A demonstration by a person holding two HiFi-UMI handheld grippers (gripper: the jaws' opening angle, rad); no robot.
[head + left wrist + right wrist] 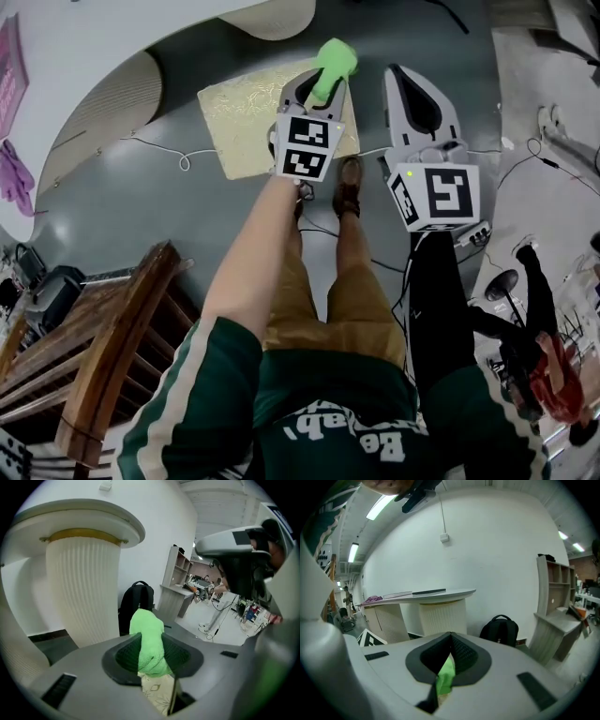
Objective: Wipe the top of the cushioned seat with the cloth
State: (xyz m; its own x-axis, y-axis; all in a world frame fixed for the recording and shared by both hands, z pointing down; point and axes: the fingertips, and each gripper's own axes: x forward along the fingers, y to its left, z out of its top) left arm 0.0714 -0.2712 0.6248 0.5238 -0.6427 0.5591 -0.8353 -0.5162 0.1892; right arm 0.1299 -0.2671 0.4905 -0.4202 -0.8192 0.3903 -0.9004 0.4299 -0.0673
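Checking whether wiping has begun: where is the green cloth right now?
In the head view, the green cloth is clamped in the left tongs, over the far right corner of the gold cushioned seat, just left of the right tongs.

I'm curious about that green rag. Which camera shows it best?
The left gripper view: the green cloth fills its centre, clamped in the left gripper. The head view shows it small, near the cushioned seat. The right gripper view shows only a sliver, seen past its jaws.
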